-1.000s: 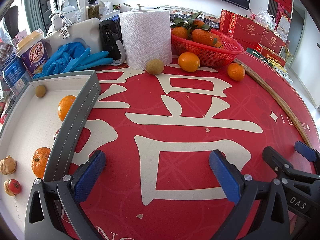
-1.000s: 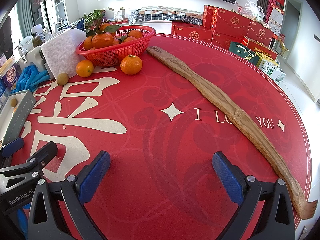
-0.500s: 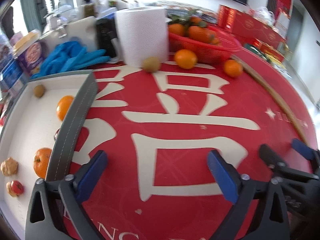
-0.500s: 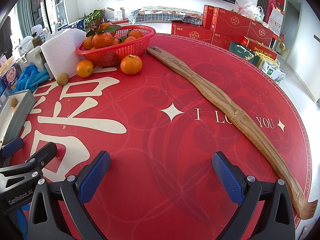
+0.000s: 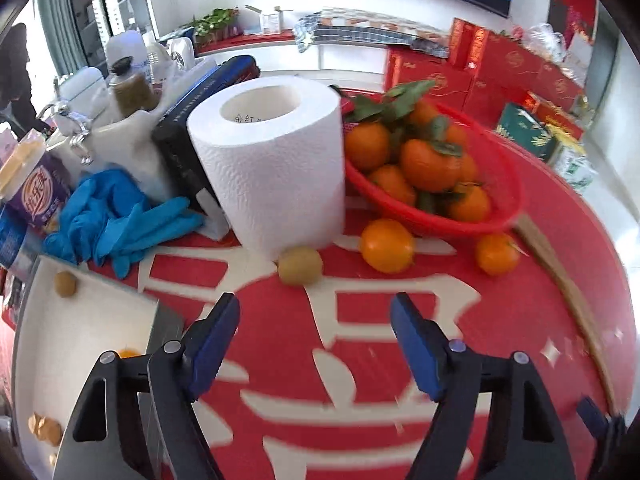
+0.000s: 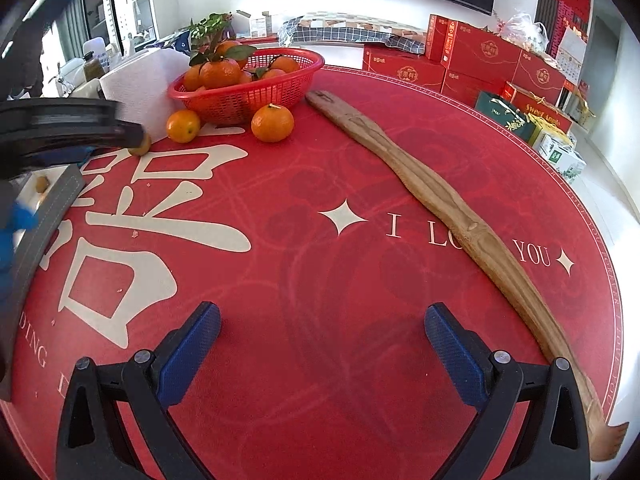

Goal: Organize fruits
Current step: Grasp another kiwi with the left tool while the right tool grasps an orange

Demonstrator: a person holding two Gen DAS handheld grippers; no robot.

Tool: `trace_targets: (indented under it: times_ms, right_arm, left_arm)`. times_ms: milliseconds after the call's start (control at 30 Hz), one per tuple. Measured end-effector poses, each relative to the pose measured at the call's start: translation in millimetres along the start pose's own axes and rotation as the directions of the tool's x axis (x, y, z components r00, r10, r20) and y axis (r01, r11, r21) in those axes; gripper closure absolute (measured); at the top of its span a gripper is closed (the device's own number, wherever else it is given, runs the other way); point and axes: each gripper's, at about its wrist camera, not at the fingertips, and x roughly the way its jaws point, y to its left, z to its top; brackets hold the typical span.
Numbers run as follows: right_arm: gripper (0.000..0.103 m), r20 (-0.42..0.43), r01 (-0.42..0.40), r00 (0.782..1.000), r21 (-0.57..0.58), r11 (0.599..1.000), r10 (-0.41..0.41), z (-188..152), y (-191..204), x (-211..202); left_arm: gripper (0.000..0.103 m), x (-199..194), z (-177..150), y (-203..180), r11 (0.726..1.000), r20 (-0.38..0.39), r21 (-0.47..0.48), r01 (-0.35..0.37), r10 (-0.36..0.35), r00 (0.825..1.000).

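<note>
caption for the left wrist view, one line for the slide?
Left gripper, fingers narrowing with nothing between them, nears the kiwi by the paper roll and orange basket.

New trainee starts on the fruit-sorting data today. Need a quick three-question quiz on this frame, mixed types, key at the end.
1. True or false: the left tool is clamped on the kiwi.
2. How many loose oranges lie on the red mat outside the red basket?
3. What does the kiwi rest against? A) the paper towel roll B) the wooden stick C) the blue gloves

Key:
1. False: its jaws, which have just been closing, hold nothing, and the kiwi lies ahead of them.
2. Two: one nearer the roll, one nearer the stick.
3. A.
</note>
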Motion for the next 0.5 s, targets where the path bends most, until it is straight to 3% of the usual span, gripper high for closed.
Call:
trace_targets:
  times_ms: [267,367,400,500]
  right_arm:
    - [0.001,0.0,0.0,1.0,0.0,1.0,0.0,0,0,0]
    - [0.001,0.0,0.003,1.0,0.002,1.0,-0.003,0,0,0]
    - [0.001,0.0,0.004,1.0,0.003,1.0,-0.004,0,0,0]
    - [0.001,-0.002,0.005,1.0,0.004,1.0,-0.005,1,1,1]
  left_arm:
    - [0.023,35,4,5,0.996,-0.019,-0.05,-0.069,0.069,0.997]
    - [0.024,42,4,14,0.993,-0.018,-0.116,-0.035,0.033,0.999]
    - [0.028,43,5,16,0.991,-0.016,-0.125,-0.039,0.037,0.999]
    - [0.059,40,5,14,0.995,0.005,-0.098,-0.026,0.027,1.0]
